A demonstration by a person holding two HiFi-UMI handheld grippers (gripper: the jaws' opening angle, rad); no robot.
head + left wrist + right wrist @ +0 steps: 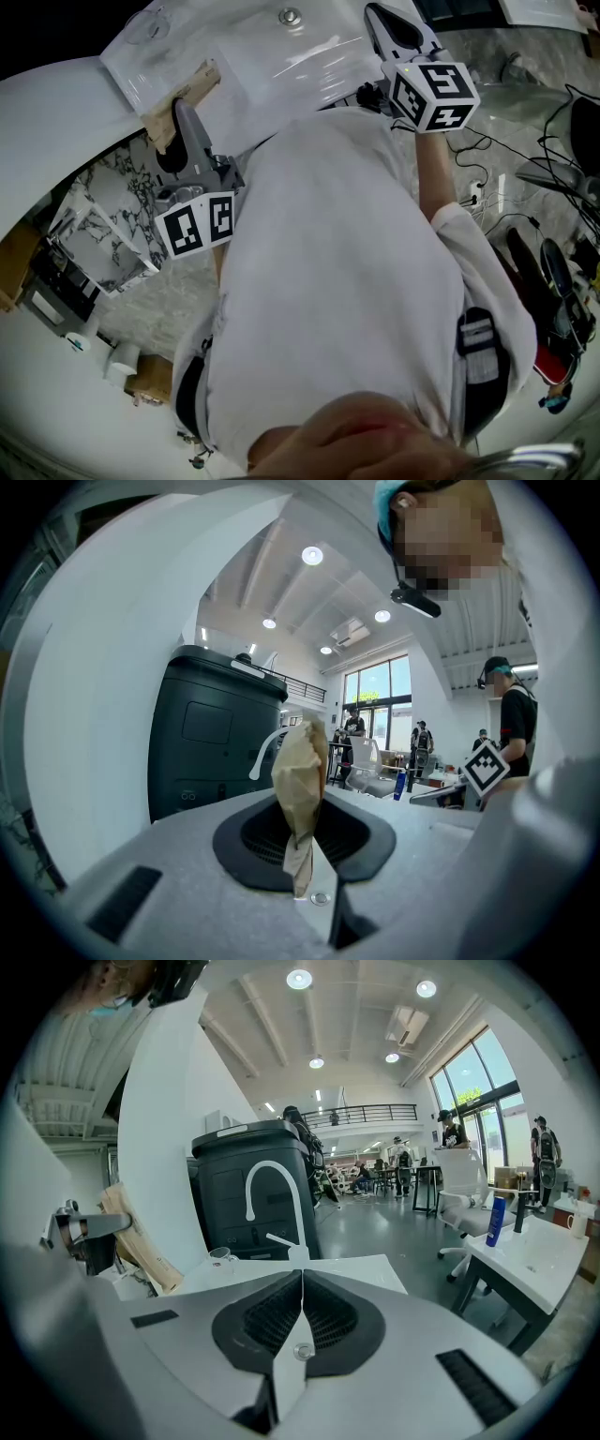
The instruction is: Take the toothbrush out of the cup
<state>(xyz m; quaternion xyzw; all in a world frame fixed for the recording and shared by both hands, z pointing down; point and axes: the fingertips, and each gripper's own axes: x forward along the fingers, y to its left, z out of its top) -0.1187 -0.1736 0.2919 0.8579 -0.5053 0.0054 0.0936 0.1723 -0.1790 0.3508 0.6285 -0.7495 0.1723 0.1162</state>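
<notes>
Our left tool (302, 841) is clamped narrowly on a tan paper sleeve (300, 775), which we take for the wrapped toothbrush; the sleeve stands up from between the jaws and sticks out past their tips. From the right gripper view we see that sleeve tilted at the far left, apart from the clear cup (220, 1256) that stands on the white bench (347, 1269) near the white faucet (272, 1190). Our right tool (300, 1309) has its jaws pressed together with nothing between them, well apart from the sleeve.
</notes>
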